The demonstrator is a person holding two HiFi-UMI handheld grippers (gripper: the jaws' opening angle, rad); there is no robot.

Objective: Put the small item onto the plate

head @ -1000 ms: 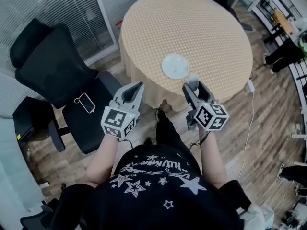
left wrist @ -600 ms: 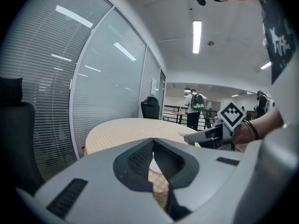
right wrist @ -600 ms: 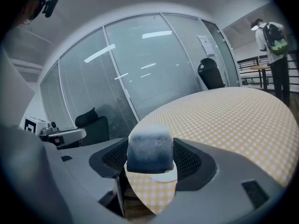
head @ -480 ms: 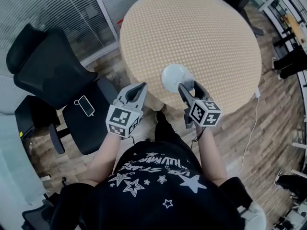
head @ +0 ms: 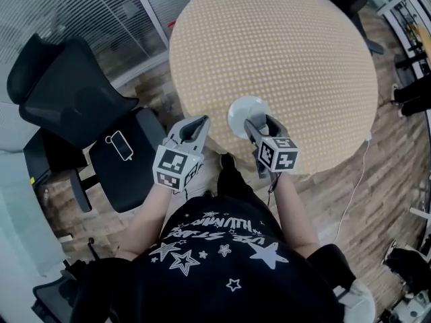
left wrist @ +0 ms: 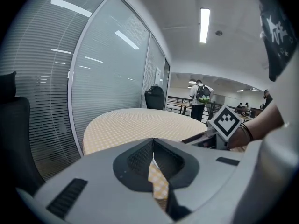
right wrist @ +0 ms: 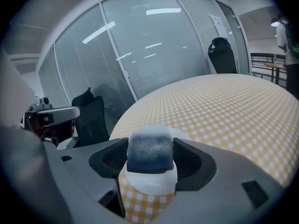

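Nearest, pinching a dark small item in the right tool, over the white plate at the near edge of the round desk. Showing that grip only in the right gripper view; hiding the item behind the tool in the head view. Beside it, holding the left tool pressed together on nothing, just beside the desk's edge. Counting: two tools, one small item, one plate, one desk. Farther left, showing one black chair.

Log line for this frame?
right gripper: shut on small item | small item: over plate, unreleased | left gripper: shut, empty
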